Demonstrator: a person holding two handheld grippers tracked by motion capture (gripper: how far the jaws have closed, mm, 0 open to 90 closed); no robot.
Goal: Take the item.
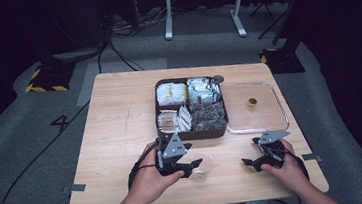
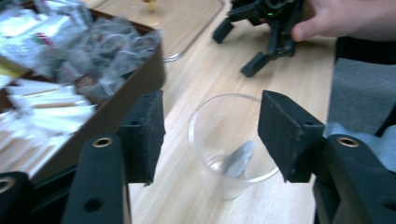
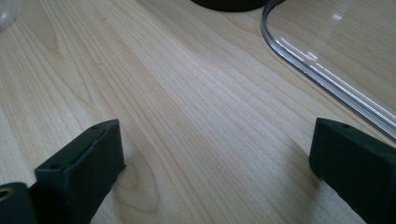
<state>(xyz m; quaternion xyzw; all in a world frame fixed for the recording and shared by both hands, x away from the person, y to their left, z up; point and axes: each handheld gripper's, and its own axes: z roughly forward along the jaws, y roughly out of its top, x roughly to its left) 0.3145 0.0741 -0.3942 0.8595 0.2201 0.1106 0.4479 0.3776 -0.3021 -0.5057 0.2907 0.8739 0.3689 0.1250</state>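
- High view: A brown box (image 1: 193,132) with four parts sits in the middle of the wooden worktop (image 1: 116,128). It holds tea bags and small packets.
- A clear lid (image 1: 256,109) lies flat, touching the right side of the box. A small brown thing (image 1: 252,103) rests on the lid.
- A clear plastic cup (image 1: 200,166) stands upright near the front of the box.
- The left tongs (image 1: 184,168) are just left of the cup, held in the person's left hand (image 1: 149,181).
- The right tongs (image 1: 253,164) are near the front of the lid, well to the right of the cup, held in the right hand (image 1: 288,166).
- Left gripper view: The left tongs (image 2: 211,135) are open wide. The cup (image 2: 232,142) stands between the two jaws, and neither jaw touches it. Something small and shiny lies in the bottom of the cup.
- The box (image 2: 126,100) is just left of the cup. The right tongs (image 2: 239,50) are past the cup, open, with their tips down near the wood.
- Right gripper view: The right tongs (image 3: 217,156) are open wide over bare wood, holding nothing. The rim of the lid (image 3: 327,79) is to their upper right.
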